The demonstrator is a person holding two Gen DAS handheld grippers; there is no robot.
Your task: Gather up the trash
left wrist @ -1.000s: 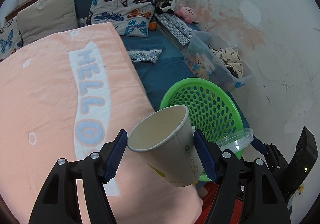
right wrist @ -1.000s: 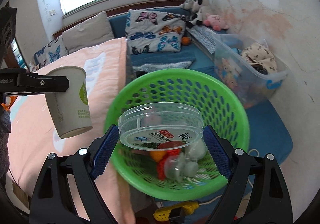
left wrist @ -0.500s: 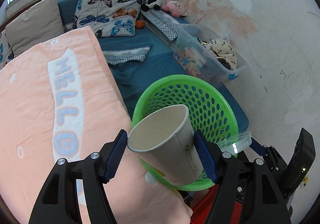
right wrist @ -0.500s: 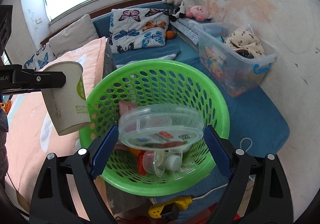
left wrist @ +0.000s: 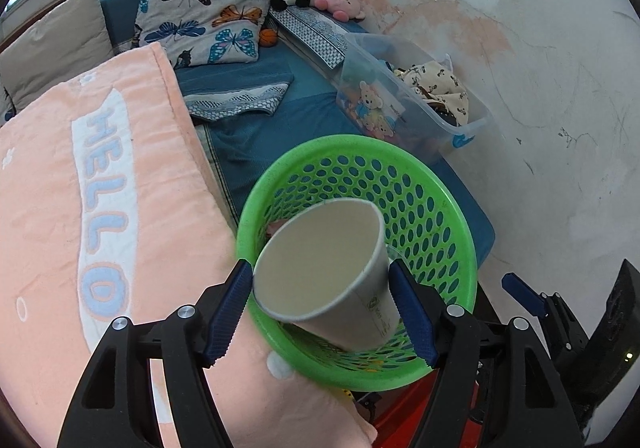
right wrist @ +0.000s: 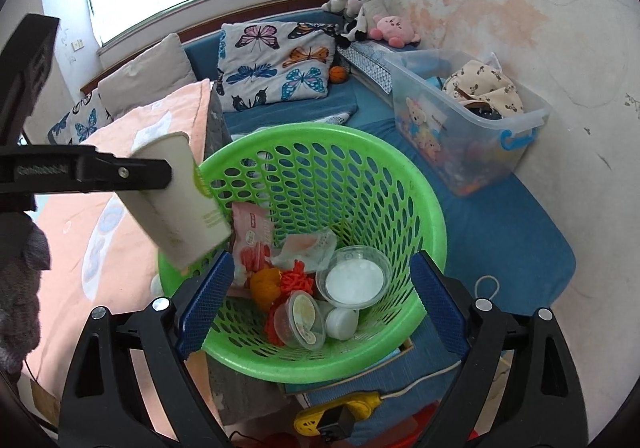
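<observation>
A peach blanket (left wrist: 80, 208) lettered HELLO fills the left of the left wrist view, with the green basket (left wrist: 460, 224) at lower centre beside it. In front of the basket's near rim, the left gripper (left wrist: 320, 312) pinches a tilted paper cup (left wrist: 320, 260) between its jaws. In the right wrist view the right gripper (right wrist: 320, 296) frames the basket's bottom with its jaws spread and opening, nothing between them, and a clear round container (right wrist: 354, 276) lies among the wrappers at lower centre.
</observation>
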